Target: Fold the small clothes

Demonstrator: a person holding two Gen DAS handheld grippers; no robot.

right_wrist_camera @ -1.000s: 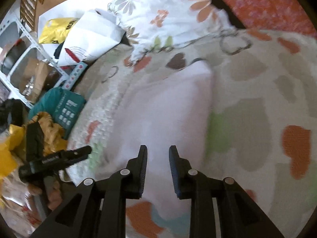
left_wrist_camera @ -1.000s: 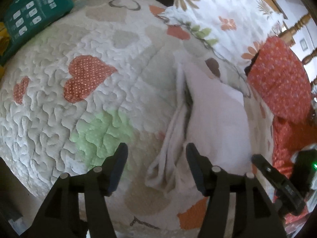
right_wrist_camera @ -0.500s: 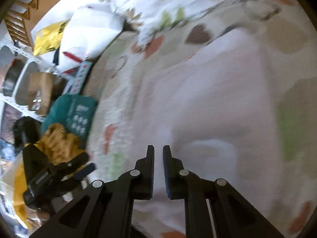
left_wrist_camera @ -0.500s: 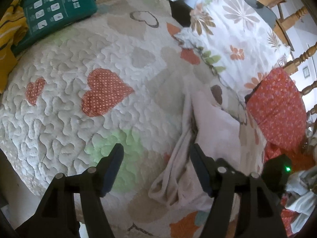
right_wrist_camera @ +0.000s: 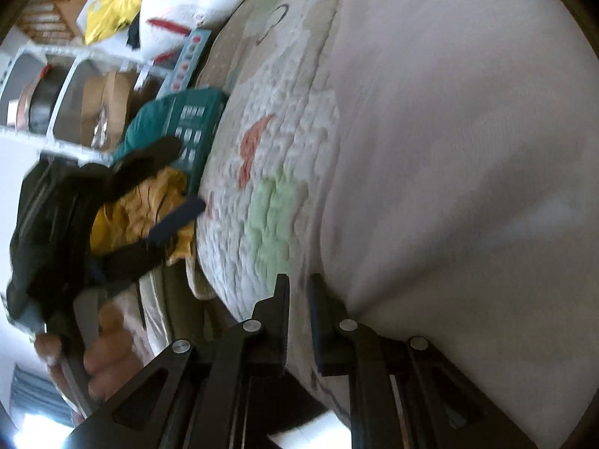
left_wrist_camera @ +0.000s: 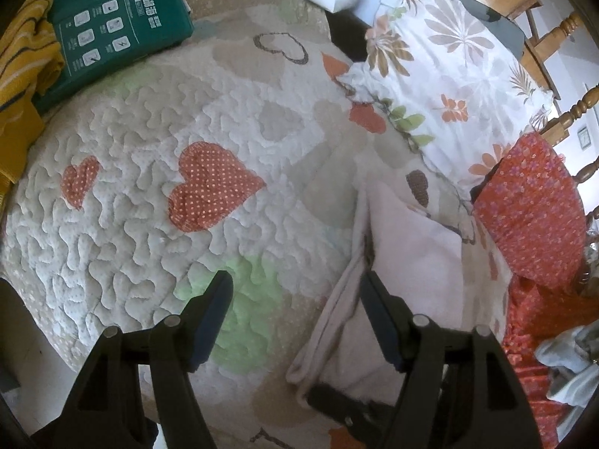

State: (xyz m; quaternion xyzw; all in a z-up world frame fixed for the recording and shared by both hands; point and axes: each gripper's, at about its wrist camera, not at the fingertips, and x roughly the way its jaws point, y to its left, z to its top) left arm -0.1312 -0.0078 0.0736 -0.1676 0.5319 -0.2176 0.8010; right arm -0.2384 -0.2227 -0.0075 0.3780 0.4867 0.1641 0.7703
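Compared with one second ago, the right gripper (right_wrist_camera: 297,301) has narrowed from a visible gap to nearly pressed together, and its view has rolled steeply; a fold stroke is judged under way. Whether it pinches fabric cannot be told. The pale pink garment (right_wrist_camera: 449,168) fills the frame immediately right of its fingertips. The left gripper (left_wrist_camera: 295,299) remains spread wide, empty, its right finger at the garment's (left_wrist_camera: 411,262) bunched left edge. Beyond, the heart-patterned quilt (left_wrist_camera: 187,119) carries a green package (left_wrist_camera: 116,26).
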